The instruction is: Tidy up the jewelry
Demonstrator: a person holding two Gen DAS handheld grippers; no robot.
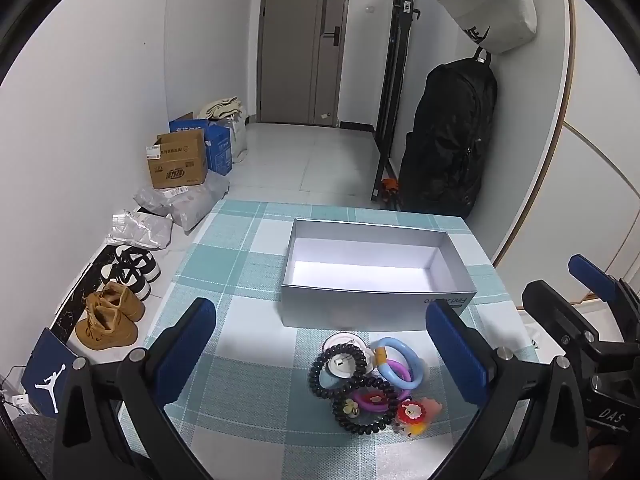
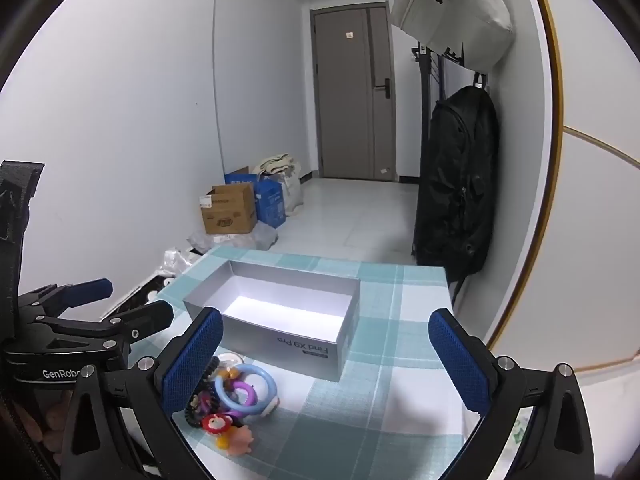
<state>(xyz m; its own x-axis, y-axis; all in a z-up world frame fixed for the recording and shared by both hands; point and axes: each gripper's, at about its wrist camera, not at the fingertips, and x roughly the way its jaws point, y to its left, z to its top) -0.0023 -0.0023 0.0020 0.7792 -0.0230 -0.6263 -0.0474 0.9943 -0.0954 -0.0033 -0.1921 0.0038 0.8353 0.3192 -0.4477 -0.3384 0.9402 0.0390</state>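
Note:
A pile of jewelry [image 1: 370, 384] lies on the checked tablecloth: black coil bands [image 1: 362, 420], a light blue ring [image 1: 400, 362], a purple ring and a red lion charm [image 1: 409, 414]. The pile also shows in the right wrist view [image 2: 236, 400]. An open grey box [image 1: 376, 268] stands empty just behind it, and appears in the right wrist view [image 2: 280, 320]. My left gripper [image 1: 320, 348] is open, above the pile's near side. My right gripper [image 2: 326, 356] is open, to the right of the pile and in front of the box. Both are empty.
The table [image 1: 240, 272] ends just behind the box. On the floor to the left are shoes [image 1: 110, 316], plastic bags and cardboard boxes [image 1: 180, 164]. A black backpack [image 1: 448, 140] hangs at the right wall, and a door [image 1: 304, 40] stands at the back.

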